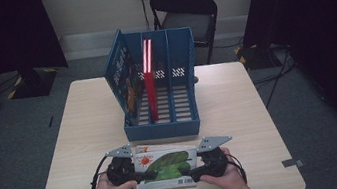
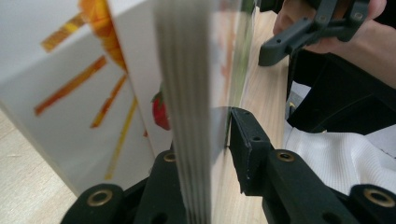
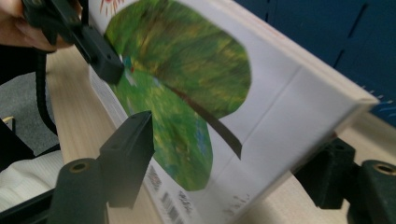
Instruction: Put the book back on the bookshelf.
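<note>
Picture book (image 1: 167, 164) lies near the table's (image 1: 239, 109) front edge, before the blue file rack (image 1: 157, 83). The left gripper (image 1: 136, 179) clamps its left edge; the right gripper's (image 1: 193, 174) jaws straddle the right edge, contact unclear. Motion blur smears the cover's green leaf.

High view downward, gripper views close, sharing book (image 1: 167, 168)

Dim high view; close gripper views seem blurred.
</note>
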The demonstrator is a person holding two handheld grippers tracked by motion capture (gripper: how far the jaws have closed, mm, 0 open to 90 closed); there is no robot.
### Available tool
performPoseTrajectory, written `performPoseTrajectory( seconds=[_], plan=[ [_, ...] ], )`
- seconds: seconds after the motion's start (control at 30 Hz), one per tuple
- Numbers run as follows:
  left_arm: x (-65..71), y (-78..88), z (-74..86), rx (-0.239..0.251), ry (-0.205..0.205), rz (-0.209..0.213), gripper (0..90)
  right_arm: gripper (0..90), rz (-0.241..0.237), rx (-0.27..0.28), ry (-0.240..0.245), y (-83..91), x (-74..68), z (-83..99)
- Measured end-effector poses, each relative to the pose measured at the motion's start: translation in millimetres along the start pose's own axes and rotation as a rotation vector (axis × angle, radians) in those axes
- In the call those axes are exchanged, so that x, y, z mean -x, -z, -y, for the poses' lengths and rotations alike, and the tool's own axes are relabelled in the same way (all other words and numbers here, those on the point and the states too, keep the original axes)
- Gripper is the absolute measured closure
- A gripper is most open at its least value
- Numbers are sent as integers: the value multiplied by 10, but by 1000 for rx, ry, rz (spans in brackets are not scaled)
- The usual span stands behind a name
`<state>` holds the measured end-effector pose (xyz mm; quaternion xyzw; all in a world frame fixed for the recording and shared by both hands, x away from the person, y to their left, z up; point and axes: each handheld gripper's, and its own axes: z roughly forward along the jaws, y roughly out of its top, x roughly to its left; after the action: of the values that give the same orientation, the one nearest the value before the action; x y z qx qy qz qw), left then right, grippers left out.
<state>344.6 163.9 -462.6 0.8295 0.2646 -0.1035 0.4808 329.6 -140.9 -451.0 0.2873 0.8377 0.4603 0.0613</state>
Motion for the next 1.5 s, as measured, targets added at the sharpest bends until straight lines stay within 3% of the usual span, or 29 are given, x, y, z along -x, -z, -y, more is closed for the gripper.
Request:
performPoseTrajectory(
  seconds=[0.2,0.5,0.83,1.03,1.13,1.37,1.43,1.5],
  plan=[
    [-30,3,-29,-14,-21,-36,723,364,-8,15,2,58,27,-3],
    [-54,31,-20,-26,-32,-99,664,433,-25,42,44,107,-32,-61],
    [-95,39,-11,-34,-17,-144,602,438,-30,-8,123,76,-93,-143],
    [-102,45,-11,-31,-10,-169,568,596,-2,2,122,75,-44,-147],
    [-99,79,1,-8,12,-176,539,603,-3,10,120,77,-36,-138],
    [-153,310,92,50,75,-243,479,623,-6,15,115,82,-29,-130],
    [-181,370,112,72,88,-287,403,628,-2,16,116,85,-32,-128],
    [-198,383,113,82,96,-304,309,633,-2,14,117,88,-36,-127]
  ],
)
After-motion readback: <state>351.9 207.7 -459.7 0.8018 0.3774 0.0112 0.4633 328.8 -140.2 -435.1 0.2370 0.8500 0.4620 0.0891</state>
